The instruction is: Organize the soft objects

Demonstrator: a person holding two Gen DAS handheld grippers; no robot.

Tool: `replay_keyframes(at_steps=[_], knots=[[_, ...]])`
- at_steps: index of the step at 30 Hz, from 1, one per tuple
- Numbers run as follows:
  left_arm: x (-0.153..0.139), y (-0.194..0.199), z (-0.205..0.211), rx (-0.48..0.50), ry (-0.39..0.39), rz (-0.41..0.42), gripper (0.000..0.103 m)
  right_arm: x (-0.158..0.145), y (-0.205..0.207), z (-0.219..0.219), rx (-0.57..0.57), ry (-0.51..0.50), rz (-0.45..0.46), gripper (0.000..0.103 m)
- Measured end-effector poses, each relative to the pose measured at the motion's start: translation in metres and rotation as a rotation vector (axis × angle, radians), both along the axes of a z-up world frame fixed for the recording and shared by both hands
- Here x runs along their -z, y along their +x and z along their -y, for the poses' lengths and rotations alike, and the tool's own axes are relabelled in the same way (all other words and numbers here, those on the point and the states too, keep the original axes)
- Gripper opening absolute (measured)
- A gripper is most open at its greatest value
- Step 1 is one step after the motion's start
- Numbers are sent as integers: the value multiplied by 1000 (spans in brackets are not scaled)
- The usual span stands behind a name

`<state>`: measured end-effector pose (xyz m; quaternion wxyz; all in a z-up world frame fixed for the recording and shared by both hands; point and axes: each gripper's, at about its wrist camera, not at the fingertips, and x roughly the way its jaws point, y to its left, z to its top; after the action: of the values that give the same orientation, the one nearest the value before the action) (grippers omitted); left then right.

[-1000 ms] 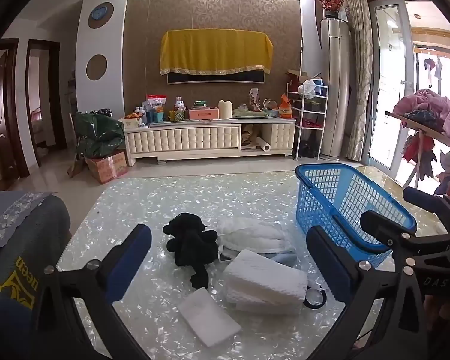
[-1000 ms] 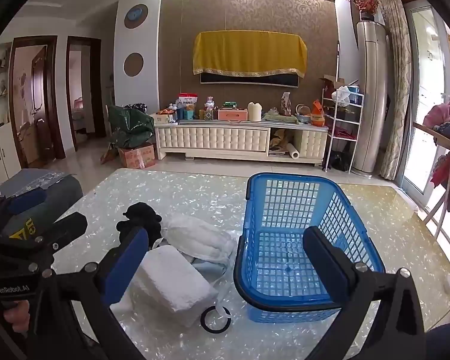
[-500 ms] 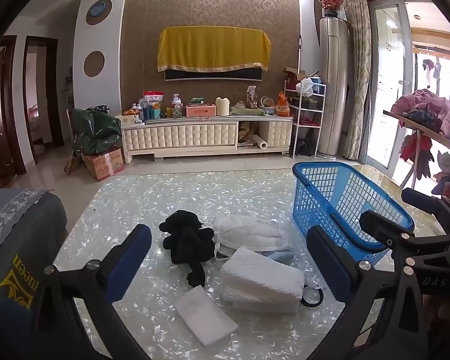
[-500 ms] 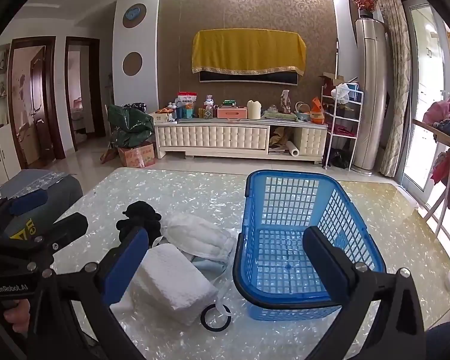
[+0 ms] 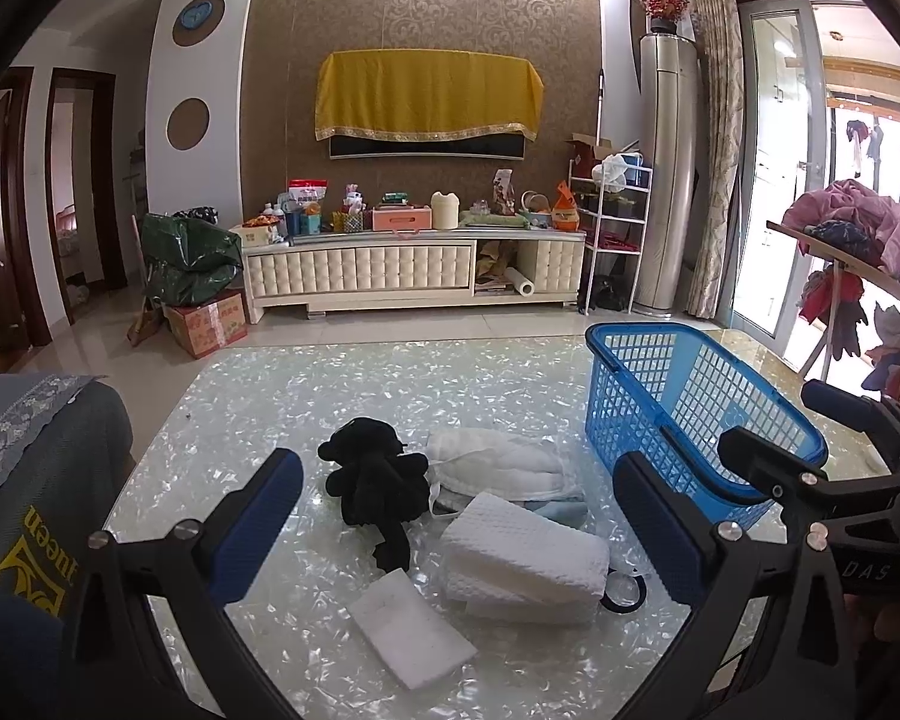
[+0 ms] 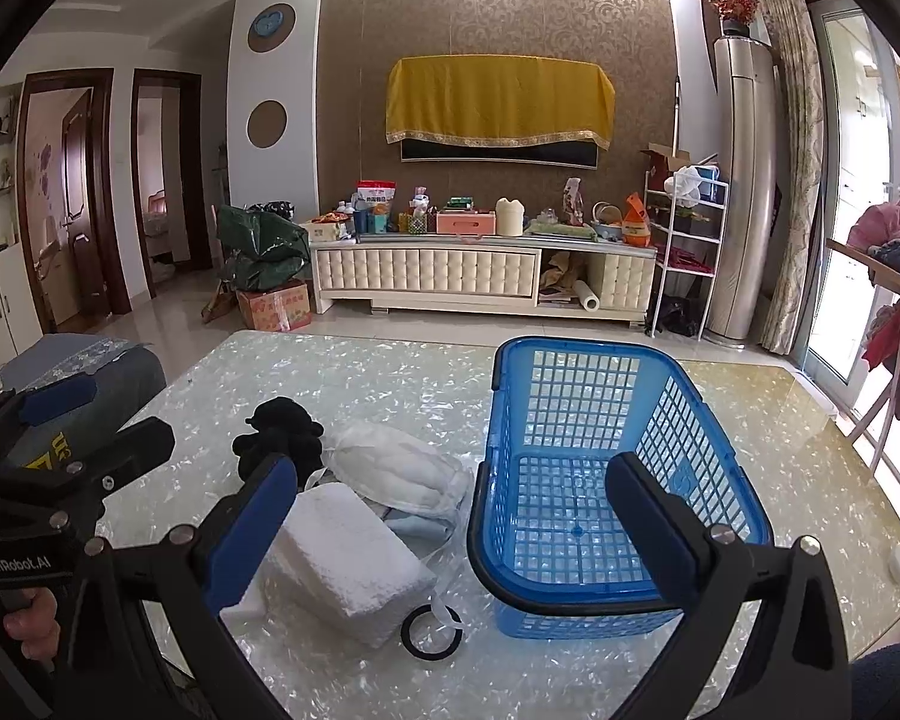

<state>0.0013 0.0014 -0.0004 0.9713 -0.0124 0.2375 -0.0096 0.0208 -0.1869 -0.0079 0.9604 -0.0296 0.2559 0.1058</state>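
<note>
Both claws, left [image 5: 456, 510] and right [image 6: 450, 516], hang with jaws wide apart, holding nothing, above the table [image 5: 306, 396]. Under them lie a towel [image 5: 522, 558], black toy [image 5: 375, 480], white pad [image 5: 411, 630] and mask [image 5: 495, 465]. An empty blue basket [image 6: 576, 420] stands just right of them.

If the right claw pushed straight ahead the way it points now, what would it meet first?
Most likely the blue basket: the open right claw points at the basket's near left wall, with the folded white towel just left of that line. Depth is hard to judge through the fisheye.
</note>
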Motion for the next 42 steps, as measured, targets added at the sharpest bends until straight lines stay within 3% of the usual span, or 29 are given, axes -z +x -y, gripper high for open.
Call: replay_keyframes(at_steps=[42], knots=[[0,0,-4,2,-17,-10,103,-2,0,1,8,-17,-8,103]])
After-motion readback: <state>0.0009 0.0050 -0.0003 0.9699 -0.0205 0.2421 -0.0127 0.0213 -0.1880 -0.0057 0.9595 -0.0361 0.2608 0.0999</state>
